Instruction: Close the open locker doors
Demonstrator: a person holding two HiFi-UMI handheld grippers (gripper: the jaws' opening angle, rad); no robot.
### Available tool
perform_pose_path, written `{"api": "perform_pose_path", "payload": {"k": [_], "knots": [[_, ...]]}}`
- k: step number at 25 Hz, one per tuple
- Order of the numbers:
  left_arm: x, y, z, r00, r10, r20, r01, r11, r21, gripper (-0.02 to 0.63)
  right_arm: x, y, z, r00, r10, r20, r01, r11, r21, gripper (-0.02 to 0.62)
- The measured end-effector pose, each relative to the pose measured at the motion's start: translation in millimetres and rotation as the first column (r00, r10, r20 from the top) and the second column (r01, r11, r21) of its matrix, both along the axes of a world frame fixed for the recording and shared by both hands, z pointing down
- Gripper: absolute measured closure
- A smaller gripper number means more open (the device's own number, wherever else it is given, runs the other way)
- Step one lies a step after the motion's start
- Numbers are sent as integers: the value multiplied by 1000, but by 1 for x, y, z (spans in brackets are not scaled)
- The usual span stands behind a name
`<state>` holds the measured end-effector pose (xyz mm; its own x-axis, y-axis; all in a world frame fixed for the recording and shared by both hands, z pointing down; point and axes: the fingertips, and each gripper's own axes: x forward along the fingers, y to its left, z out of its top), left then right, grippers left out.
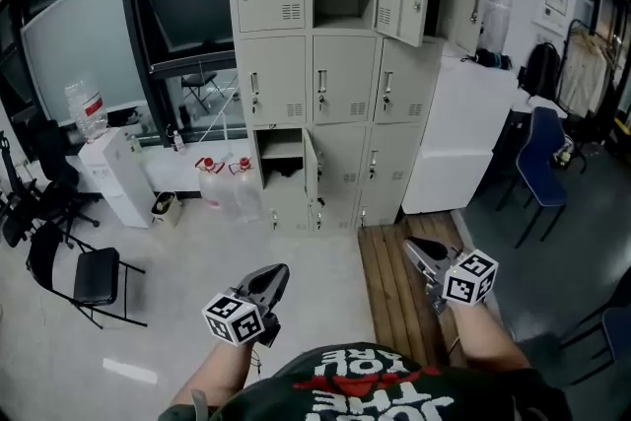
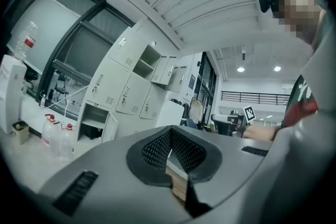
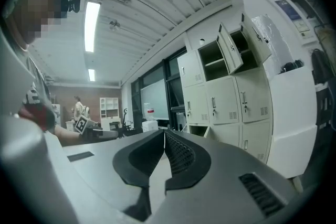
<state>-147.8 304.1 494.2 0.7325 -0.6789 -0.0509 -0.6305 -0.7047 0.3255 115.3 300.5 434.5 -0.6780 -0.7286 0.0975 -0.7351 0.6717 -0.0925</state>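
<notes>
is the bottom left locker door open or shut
Open. The bottom left locker door stands swung outward, edge-on, and the compartment behind it shows its dark inside.

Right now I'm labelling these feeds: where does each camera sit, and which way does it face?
Head view: on the person's head, looking forward and steeply down at the beige metal locker bank; left gripper, right gripper, forearms and black shirt show.
Left gripper view: on the left gripper, looking along its closed jaws; lockers left, the shirt right.
Right gripper view: on the right gripper, along its closed jaws; lockers right, the shirt left.
Shared: both gripper views show the open upper doors.
</notes>
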Motion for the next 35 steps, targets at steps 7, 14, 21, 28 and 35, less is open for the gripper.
{"api": "perform_pose_path", "payload": {"k": [7,14,21,28,35], "knots": [[-57,-123,-29,998,63,5,-63,998,32,603,-58,-117,-29,998,62,14,-62,998,26,560],[-88,-199,-44,997,78,-1,-78,996,52,603,-88,-184,-35,996,86,-8,-86,996,20,560],[-93,-240,-51,998,65,4,-65,997,48,603,-83,-230,-35,996,88,7,-89,996,14,560],[-72,-278,-55,999,41,25,-43,998,53,603,-58,-285,-34,998,58,37,-60,998,30,560],[-27,-355,-59,1000,-16,20,15,998,64,603,-9,-372,-41,999,3,44,-6,998,61,559]]}}
